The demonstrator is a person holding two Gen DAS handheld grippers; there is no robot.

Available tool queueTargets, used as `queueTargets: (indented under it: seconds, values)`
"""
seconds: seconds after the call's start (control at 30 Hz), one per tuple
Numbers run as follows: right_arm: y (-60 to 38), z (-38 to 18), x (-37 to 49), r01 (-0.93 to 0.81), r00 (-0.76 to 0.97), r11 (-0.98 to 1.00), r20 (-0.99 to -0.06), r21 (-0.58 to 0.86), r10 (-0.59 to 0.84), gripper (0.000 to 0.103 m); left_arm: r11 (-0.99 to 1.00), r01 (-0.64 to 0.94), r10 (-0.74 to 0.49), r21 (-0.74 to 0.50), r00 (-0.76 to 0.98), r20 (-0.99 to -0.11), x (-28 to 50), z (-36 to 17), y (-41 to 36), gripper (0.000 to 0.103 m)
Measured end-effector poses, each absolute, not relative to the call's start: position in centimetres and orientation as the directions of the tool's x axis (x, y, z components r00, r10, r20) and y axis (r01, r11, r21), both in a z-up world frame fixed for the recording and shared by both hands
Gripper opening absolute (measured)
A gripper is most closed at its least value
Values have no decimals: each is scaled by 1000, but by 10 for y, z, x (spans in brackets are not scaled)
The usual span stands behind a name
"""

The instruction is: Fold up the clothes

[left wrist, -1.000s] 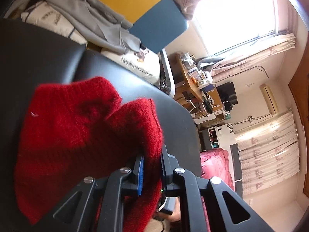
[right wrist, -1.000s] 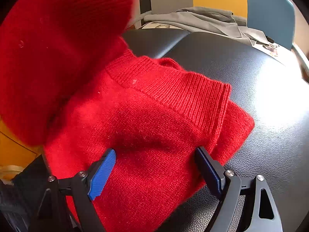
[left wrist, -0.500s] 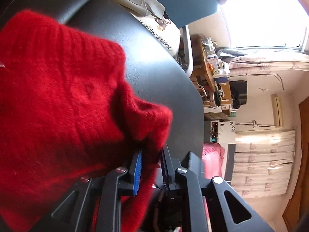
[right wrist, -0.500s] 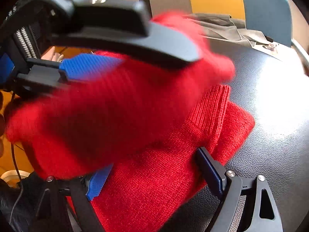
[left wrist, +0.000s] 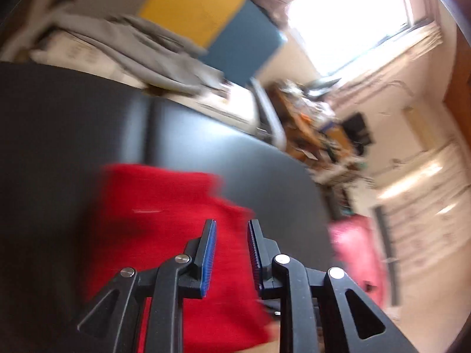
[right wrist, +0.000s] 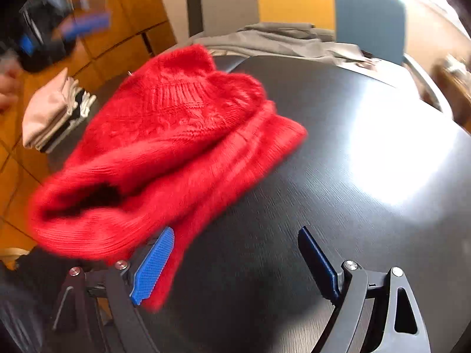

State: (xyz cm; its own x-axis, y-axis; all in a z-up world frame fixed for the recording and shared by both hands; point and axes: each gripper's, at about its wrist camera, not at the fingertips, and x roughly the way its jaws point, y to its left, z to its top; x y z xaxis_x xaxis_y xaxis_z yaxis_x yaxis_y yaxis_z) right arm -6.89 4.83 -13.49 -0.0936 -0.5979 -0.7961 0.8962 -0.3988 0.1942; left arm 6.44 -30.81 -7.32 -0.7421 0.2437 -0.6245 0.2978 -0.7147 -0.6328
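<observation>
A red knitted sweater (right wrist: 176,147) lies folded in a thick bundle on the black table (right wrist: 338,191). In the left wrist view the sweater (left wrist: 164,220) is blurred, below and ahead of my left gripper (left wrist: 231,226), whose jaws stand slightly apart with nothing between them. My right gripper (right wrist: 235,235) is wide open and empty at the sweater's near right edge; its left pad (right wrist: 153,264) touches or overlaps the knit's near corner, and its right pad (right wrist: 318,261) is over bare table.
A grey garment (right wrist: 279,38) lies at the table's far edge by yellow and blue chair backs (right wrist: 294,0). A stack of folded clothes (right wrist: 53,111) sits at the left. Cluttered shelves (left wrist: 318,123) and a window stand to the right.
My left gripper carried the sweater's edge over the bundle, let go of it and drew back. The sweater now lies folded over. My right gripper stayed open and shifted slightly right.
</observation>
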Motion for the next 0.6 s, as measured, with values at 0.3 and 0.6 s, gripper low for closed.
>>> queueTargets:
  seconds: [0.3, 0.6]
  values:
    - [35, -84, 7, 876, 70, -289, -693, 387, -718, 86, -880, 204, 145, -428, -744, -652, 171, -136, -284, 22]
    - [-23, -130, 9, 816, 172, -369, -797, 445, -579, 16, -983, -84, 172, -164, -740, -651, 202, -155, -231, 23]
